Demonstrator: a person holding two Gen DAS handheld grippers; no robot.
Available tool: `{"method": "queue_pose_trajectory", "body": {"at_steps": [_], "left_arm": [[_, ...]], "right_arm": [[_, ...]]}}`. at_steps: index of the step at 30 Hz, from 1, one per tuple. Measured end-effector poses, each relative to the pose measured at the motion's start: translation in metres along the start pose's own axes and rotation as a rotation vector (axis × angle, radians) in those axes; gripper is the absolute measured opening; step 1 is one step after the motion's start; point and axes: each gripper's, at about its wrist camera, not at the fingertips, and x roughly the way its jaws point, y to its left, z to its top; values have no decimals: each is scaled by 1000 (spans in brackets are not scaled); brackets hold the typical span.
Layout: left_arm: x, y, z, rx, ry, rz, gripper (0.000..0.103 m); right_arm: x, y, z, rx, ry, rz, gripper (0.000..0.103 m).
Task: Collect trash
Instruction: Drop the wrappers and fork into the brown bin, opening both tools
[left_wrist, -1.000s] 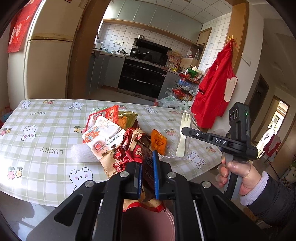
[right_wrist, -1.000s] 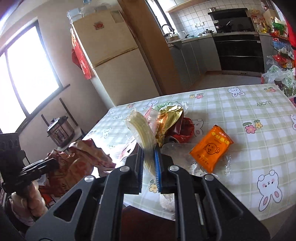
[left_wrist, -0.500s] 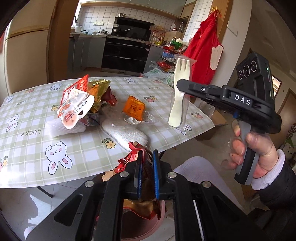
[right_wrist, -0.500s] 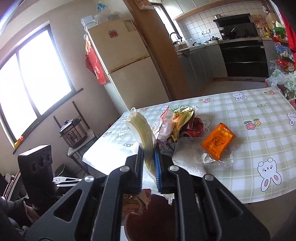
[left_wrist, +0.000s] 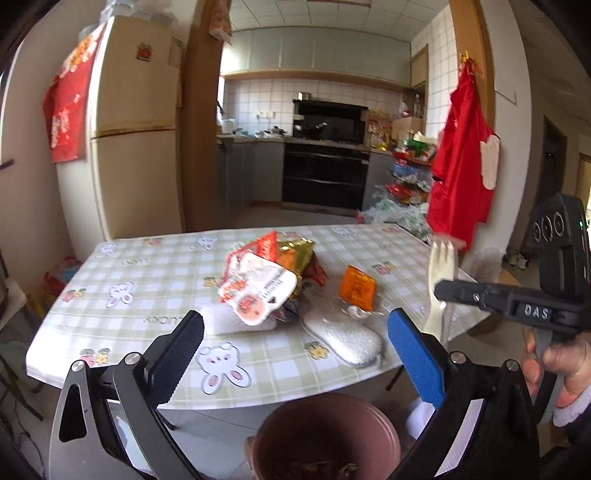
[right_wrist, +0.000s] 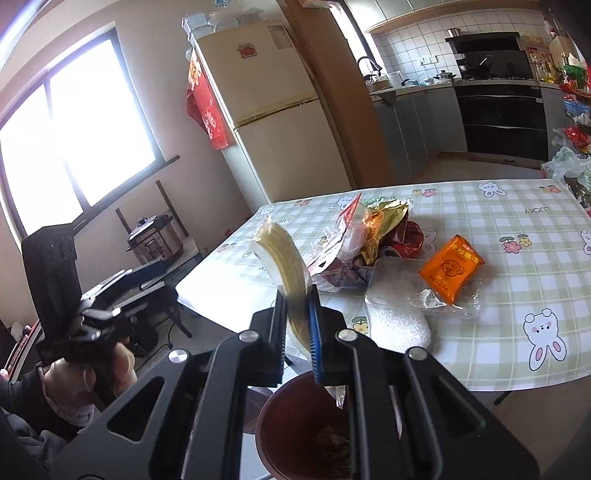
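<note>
Trash in the bin (left_wrist: 327, 435) is cut off and dim. Above it, the left gripper (left_wrist: 295, 345) has just sprung wide, empty; the right gripper (right_wrist: 297, 317), marked "DAS", clamps a wrapped fork (right_wrist: 284, 266).

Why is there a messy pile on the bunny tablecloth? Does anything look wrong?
Yes: a heap of torn red, white and gold snack wrappers lies on the checked bunny tablecloth, with an orange sauce packet and crumpled clear plastic packaging beside it. That is trash not yet dropped in the brown bin below the table's edge.
</note>
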Motion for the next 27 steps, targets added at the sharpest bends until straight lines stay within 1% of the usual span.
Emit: {"method": "queue_pose_trajectory", "body": {"at_steps": [2, 4, 8, 11, 14, 17, 19, 21, 22, 24, 25, 27], "left_arm": [[-8, 11, 4, -22, -47, 44, 97], [-16, 20, 7, -30, -90, 72, 97], [-24, 30, 8, -26, -139, 126, 97], [-25, 37, 6, -43, -137, 144, 97], [-23, 46, 4, -89, -112, 131, 98], [-22, 50, 2, -110, -98, 124, 98], [-23, 50, 1, -107, -94, 130, 98], [-23, 50, 2, -106, -87, 136, 98], [-22, 50, 2, -107, -79, 139, 97], [-21, 52, 3, -114, -63, 145, 97], [-21, 54, 2, -120, -59, 145, 97], [-21, 55, 1, -127, -56, 143, 97]], "right_arm": [[8, 5, -4, -7, 26, 7, 14], [16, 10, -7, -19, 52, 14, 14], [30, 20, -14, -44, 103, 35, 14], [39, 27, -19, -67, 138, 37, 15], [46, 31, -23, -74, 166, 28, 15], [50, 27, -25, -62, 182, 15, 18], [52, 26, -25, -62, 186, 5, 23], [51, 26, -24, -60, 182, 1, 34], [51, 26, -24, -57, 176, 4, 36], [49, 26, -21, -58, 169, 0, 47], [48, 26, -20, -63, 162, -12, 49], [45, 25, -18, -68, 143, -45, 71]]}}
